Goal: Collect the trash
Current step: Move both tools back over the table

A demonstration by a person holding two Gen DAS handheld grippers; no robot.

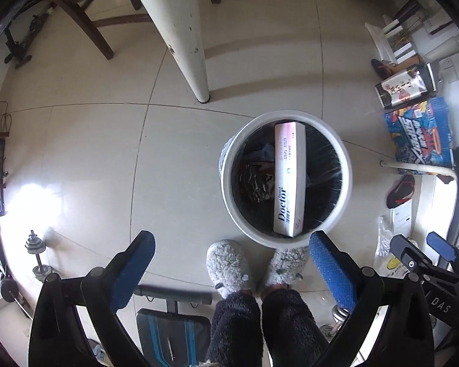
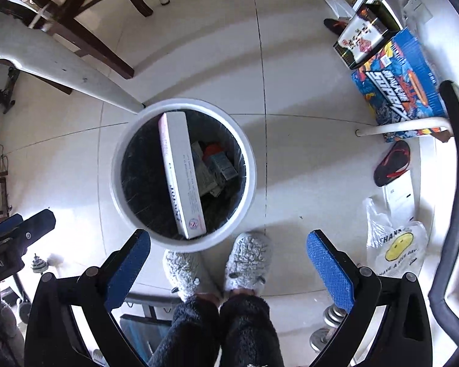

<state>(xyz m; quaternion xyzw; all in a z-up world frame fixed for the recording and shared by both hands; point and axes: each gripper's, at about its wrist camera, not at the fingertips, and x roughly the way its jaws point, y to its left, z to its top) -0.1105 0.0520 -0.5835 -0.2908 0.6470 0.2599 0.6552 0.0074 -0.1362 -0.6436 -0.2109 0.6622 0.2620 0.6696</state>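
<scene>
- While both claws hang above the floor, my left claw (image 1: 232, 261) is spread wide and holds nothing, and my right claw (image 2: 228, 260) is equally wide and bare.
- I see the trash bin (image 1: 345, 165) standing on the tiled floor just ahead of the grey slippers (image 1: 228, 264), with a long toothpaste box (image 1: 289, 180) lying slantwise inside it, one end propped up near the rim.
- My worry is that box: as it leans high, I judge that the next piece dropped could land on it and slide out over the rim.
- I could also knock the bin with a claw if I come down carelessly, since it looks light and stands free, close to a white table leg (image 1: 183, 33).
- A thin plastic bag (image 2: 394, 244) with a smiley face lies by the right wall; if it is trash, I expect it to slip or balloon between the pads.
- Beneath the box I can only partly make out other packets (image 2: 217, 165); the bin's depth and fill are hidden by the dark liner.
- Whether the boxes (image 2: 397, 76) along the wall are trash I cannot tell, and the frame edges cut them off.
</scene>
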